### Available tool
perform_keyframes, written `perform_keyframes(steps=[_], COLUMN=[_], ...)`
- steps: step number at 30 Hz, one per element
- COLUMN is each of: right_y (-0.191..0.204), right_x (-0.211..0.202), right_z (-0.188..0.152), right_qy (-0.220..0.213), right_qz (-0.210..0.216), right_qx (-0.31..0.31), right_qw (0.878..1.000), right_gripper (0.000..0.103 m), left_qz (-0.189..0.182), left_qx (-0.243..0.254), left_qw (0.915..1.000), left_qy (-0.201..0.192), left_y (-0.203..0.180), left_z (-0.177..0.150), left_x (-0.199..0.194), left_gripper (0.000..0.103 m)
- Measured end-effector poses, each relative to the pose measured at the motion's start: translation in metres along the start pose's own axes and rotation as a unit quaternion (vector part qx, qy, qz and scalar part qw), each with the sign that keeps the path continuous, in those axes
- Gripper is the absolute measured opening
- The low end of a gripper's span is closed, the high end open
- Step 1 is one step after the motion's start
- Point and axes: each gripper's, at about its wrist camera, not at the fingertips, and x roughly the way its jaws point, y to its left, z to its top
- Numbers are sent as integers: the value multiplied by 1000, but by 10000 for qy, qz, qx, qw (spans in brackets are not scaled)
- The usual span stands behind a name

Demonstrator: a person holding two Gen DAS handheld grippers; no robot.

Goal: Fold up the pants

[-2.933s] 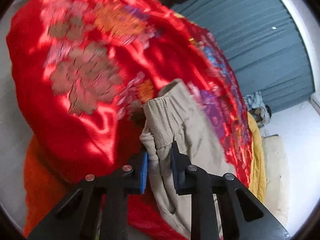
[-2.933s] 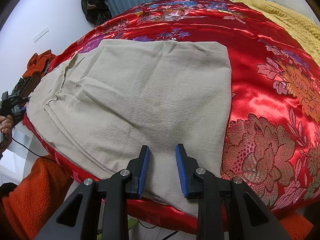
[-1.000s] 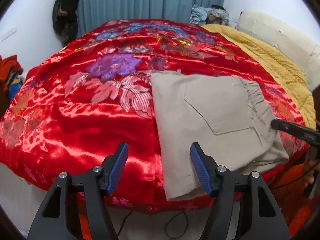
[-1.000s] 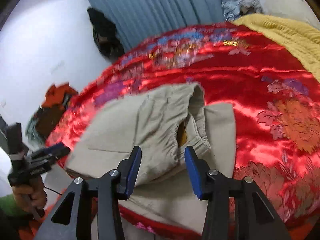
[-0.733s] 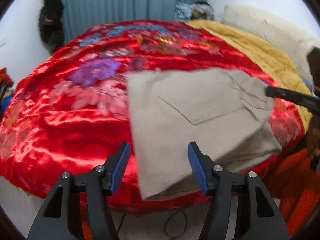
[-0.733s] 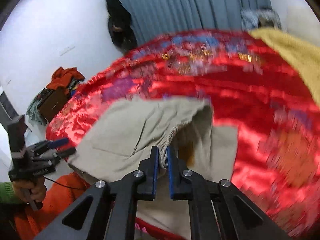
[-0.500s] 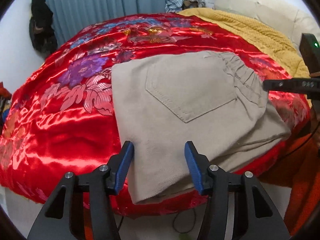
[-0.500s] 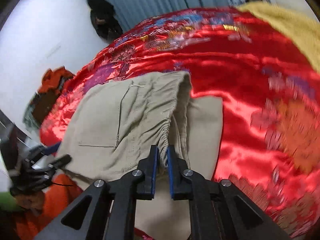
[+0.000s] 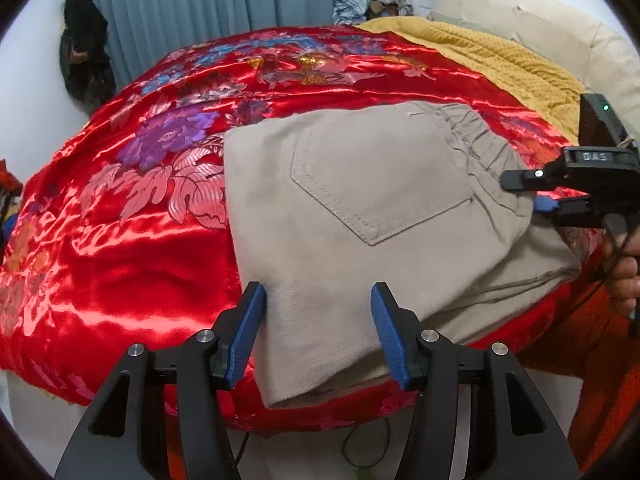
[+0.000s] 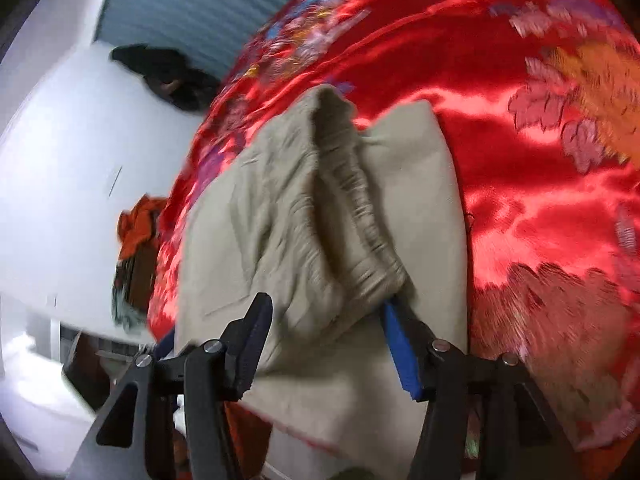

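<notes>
On the red satin floral bedspread (image 9: 120, 264), your folded beige twill pants (image 9: 360, 216) run left-right, waistband right. Left claw (image 9: 318, 330) released; right claw (image 10: 326, 344) opening around waistband.

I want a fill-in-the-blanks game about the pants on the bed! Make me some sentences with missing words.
1. The folded pants are the colour ____.
2. They lie on a shiny ____ bedspread with flowers.
3. On top of the pants you can see a stitched back ____.
4. Past the bedspread, near the headboard, lies a knitted blanket coloured ____.

Missing words: beige; red; pocket; yellow
</notes>
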Motion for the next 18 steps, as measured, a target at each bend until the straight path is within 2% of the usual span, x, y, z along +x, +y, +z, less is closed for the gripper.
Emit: perform_keyframes(steps=[2, 3, 6, 10, 13, 16, 18], right_y=[3, 10, 42, 67, 50, -1, -24], right_x=[-4, -10, -43, -92, -106, -77, -60], right_z=[0, 0, -3, -21, -42, -57, -64], right_qy=[-141, -234, -534, -1075, -1270, -894, -665], right_qz=[220, 309, 493, 536, 258, -242, -454], right_qx=[142, 67, -354, -676, -628, 54, 307], right_qw=[9996, 9992, 9967, 9904, 9896, 9957, 9963], right_gripper=[28, 26, 25, 24, 24, 24, 24], left_qz=[-123, -229, -560, -569, -552, -678, -604], left_qx=[-264, -492, -986, -1184, -1041, -575, -104], left_qw=[9996, 9985, 9919, 9866, 9885, 9941, 9978], left_qy=[13, -97, -571, -970, -952, -618, -263], left_y=[13, 23, 50, 66, 58, 28, 8], left_z=[7, 12, 26, 37, 36, 26, 18], left_x=[-12, -24, -61, -85, -80, -54, -31], left_gripper=[56, 56, 56, 53, 53, 46, 35])
